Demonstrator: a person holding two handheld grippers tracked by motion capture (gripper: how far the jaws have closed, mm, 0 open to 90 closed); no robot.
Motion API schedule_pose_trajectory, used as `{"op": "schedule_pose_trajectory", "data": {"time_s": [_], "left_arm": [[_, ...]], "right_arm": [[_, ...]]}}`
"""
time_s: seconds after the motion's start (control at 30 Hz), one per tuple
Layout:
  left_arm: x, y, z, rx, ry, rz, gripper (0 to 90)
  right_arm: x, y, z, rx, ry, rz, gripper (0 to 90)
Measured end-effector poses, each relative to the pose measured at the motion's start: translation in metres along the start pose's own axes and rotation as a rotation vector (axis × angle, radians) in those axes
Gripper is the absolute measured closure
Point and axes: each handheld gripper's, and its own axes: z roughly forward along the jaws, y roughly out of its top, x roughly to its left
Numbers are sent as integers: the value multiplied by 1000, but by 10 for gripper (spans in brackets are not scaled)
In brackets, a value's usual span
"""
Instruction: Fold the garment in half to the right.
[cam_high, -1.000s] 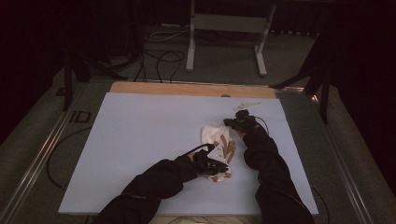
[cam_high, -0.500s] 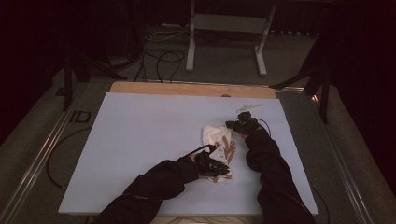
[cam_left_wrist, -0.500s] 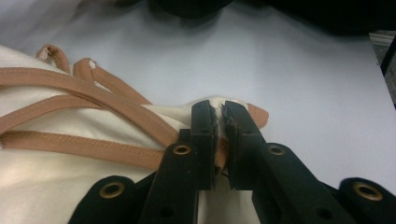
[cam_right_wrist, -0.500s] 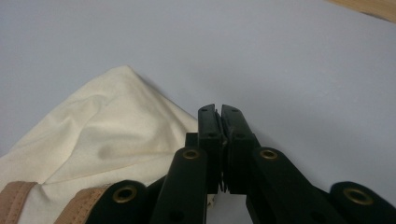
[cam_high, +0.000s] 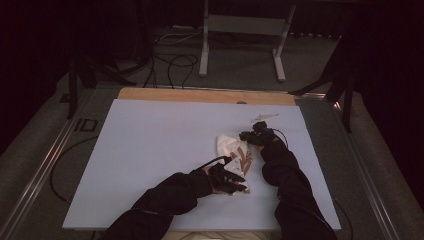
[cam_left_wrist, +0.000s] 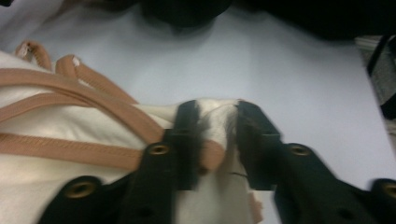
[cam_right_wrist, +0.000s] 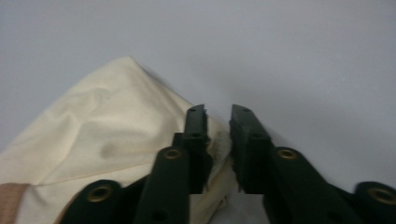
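Left jaws: left gripper (cam_left_wrist: 215, 140) just opening, cloth fold between.
Right jaws: right gripper (cam_right_wrist: 218, 140) just opening, bag (cam_high: 231, 147) edge between (near table's (cam_high: 150, 150) right edge).

- Cream bag (cam_left_wrist: 70, 126) cut off at left and bottom edges of left gripper view.
- Small pale item (cam_high: 264, 117), upper right of high view, too small to identify.
- Bag edge between right gripper (cam_right_wrist: 217, 122) jaws blurred.

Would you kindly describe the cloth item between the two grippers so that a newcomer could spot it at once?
Start from the pale blue table top and look to its right half, between the person's two dark sleeves. There lies a crumpled cream fabric bag. Its tan webbing straps set it apart from the small pale scrap lying farther back.
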Motion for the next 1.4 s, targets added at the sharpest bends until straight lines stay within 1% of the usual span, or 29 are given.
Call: {"op": "schedule_pose_trajectory", "data": {"time_s": [0.03, 0.1, 0.17, 0.2, 0.23, 0.3, 0.33, 0.47, 0.53, 0.57, 0.67, 0.7, 0.73, 0.77, 0.83, 0.87, 0.9, 0.97, 1.0, 1.03, 1.1, 1.13, 1.2, 1.23, 1.27, 1.3, 1.33, 1.37, 1.4], "left_arm": [[-1, 0, -1, 2, 6, 14, 612], [-5, 1, -3, -2, 14, 16, 557], [-6, 2, -6, -7, 22, 22, 509], [-7, 2, -7, -9, 19, 29, 501], [-8, 2, -9, -14, 27, 28, 467], [-9, 3, -12, -20, 29, 24, 440], [-9, 3, -14, -21, 34, 27, 401], [-10, 4, -22, -23, 54, 32, 310], [-10, 4, -24, -31, 59, 27, 268], [-10, 3, -29, -44, 57, 13, 243], [-9, 2, -37, -56, 52, 1, 185], [-9, 2, -37, -56, 52, 1, 151], [-9, 0, -42, -70, 42, -3, 143], [-8, -2, -44, -78, 41, -5, 117], [-8, -5, -49, -83, 38, -7, 81], [-8, -7, -52, -84, 49, -8, 63], [-8, -9, -54, -92, 48, -8, 38], [-8, -13, -59, -101, 75, -3, 12], [-8, -16, -62, -114, 84, -8, 8], [-8, -18, -65, -121, 92, -17, 5], [-8, -24, -71, -133, 110, -27, 4], [-8, -27, -75, -136, 116, -32, 5], [-9, -33, -82, -139, 127, -47, 5], [-9, -37, -86, -144, 130, -57, 5], [-9, -37, -86, -144, 130, -57, 4], [-10, -45, -93, -139, 152, -69, 5], [-10, -49, -97, -142, 159, -77, 5], [-10, -49, -97, -142, 159, -77, 5], [-12, -58, -104, -149, 185, -88, 5]], "right_arm": [[1, 1, -1, -6, 6, 1, 703], [2, 3, -3, -5, 16, 2, 623], [5, 6, -6, -8, 14, 0, 562], [6, 7, -7, -10, 11, -1, 525], [7, 8, -9, -18, 14, 1, 486], [8, 11, -12, -22, 18, -1, 423], [10, 13, -13, -23, 23, -1, 394], [13, 19, -18, -31, 32, 5, 307], [14, 20, -19, -35, 31, 6, 289], [15, 22, -22, -40, 40, 8, 241], [18, 26, -26, -45, 50, 4, 210], [20, 27, -27, -46, 50, 5, 206], [21, 28, -28, -48, 53, 2, 206], [22, 29, -29, -49, 60, 5, 208], [26, 30, -32, -51, 64, -6, 223], [29, 30, -33, -51, 69, -9, 234], [32, 31, -35, -49, 76, -21, 241], [37, 31, -36, -48, 81, -40, 261], [40, 31, -37, -49, 91, -48, 273], [43, 31, -38, -47, 89, -51, 278], [48, 31, -40, -43, 105, -70, 346], [51, 30, -41, -44, 106, -80, 348], [57, 27, -41, -35, 121, -95, 417], [61, 26, -41, -30, 122, -104, 421], [63, 25, -41, -28, 127, -115, 432], [66, 23, -41, -20, 135, -122, 472], [69, 22, -41, -18, 133, -136, 480], [72, 21, -41, -13, 132, -142, 489], [74, 19, -40, -8, 133, -145, 519]]}}
